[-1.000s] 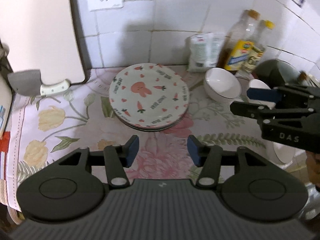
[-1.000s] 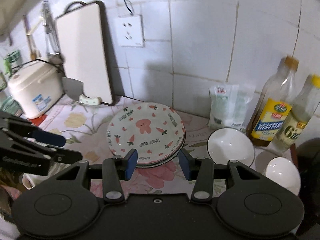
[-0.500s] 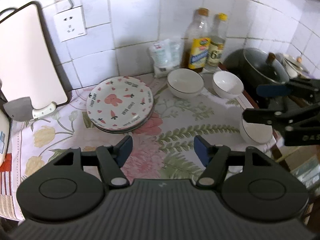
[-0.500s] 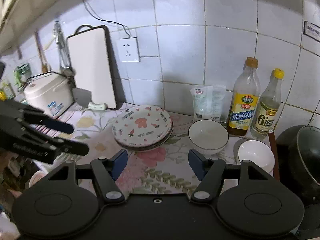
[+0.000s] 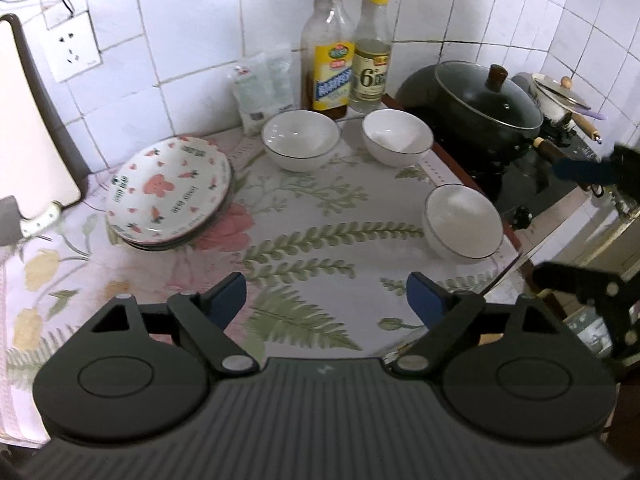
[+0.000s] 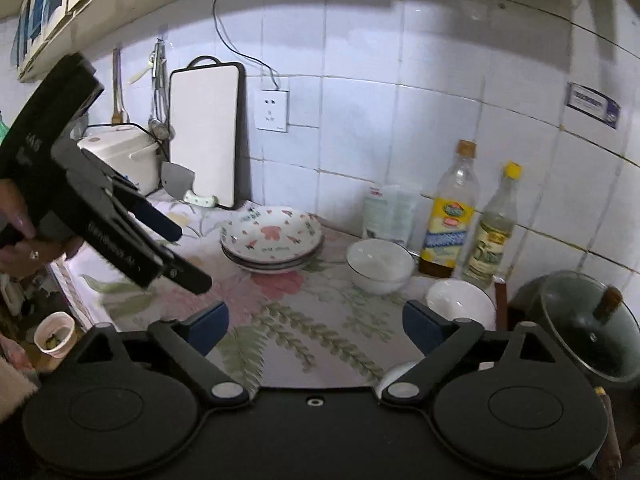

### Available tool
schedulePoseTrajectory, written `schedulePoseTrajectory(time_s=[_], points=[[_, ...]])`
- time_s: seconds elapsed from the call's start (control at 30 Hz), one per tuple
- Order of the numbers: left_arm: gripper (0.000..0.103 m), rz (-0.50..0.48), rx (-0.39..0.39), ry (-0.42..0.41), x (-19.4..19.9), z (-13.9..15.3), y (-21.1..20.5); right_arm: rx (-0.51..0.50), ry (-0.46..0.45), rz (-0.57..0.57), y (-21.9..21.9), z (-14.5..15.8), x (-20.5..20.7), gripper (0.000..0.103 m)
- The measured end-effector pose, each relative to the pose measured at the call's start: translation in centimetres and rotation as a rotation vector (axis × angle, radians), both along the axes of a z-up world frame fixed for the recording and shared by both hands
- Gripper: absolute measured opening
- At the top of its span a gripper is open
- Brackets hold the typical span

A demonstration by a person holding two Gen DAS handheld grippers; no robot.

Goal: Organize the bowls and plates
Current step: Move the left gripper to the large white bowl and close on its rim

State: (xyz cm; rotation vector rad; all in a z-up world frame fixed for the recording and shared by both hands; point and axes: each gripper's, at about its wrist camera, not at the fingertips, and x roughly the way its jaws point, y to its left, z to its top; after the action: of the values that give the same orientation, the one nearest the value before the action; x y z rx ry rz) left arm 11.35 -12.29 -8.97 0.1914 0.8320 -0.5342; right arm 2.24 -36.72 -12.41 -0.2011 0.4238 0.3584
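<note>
Three white bowls (image 5: 462, 227) ahead of spread, empty fingers (image 5: 228, 298); nearest, beside right fingers (image 6: 422, 326), might get bumped off bench (image 5: 320, 216) edge.

Open cloth (image 5: 320, 240) mid-counter, plate stack (image 5: 170, 194) left, bowls (image 5: 302, 140) behind

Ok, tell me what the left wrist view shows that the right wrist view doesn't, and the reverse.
Only the left wrist view shows the third bowl in full, near the counter's right edge, and a second small pot behind the black pot.

Only the right wrist view shows the rice cooker, hanging utensils and a paper cup below the counter.

Both show the plate stack, two back bowls, two bottles, the lidded black pot and both grippers open.
</note>
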Motion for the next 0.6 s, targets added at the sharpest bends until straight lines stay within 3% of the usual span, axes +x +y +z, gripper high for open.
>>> schedulePoseTrajectory(time_s=[0.23, 0.43, 0.6], points=[[0.091, 0.018, -0.105, 0.043, 0.6, -2.0, -2.4, 0.021, -0.001, -0.087, -4.3, -3.9, -0.9, 0.097], [0.091, 0.032, -0.204, 0.018, 0.6, -2.9, -4.2, 0.085, -0.015, -0.137, -6.9, -6.9, 0.0, 0.097], [0.089, 0.002, -0.252, 0.000, 1.2, -4.0, -6.6, 0.035, -0.026, -0.117, -7.4, -10.1, 1.3, 0.097]])
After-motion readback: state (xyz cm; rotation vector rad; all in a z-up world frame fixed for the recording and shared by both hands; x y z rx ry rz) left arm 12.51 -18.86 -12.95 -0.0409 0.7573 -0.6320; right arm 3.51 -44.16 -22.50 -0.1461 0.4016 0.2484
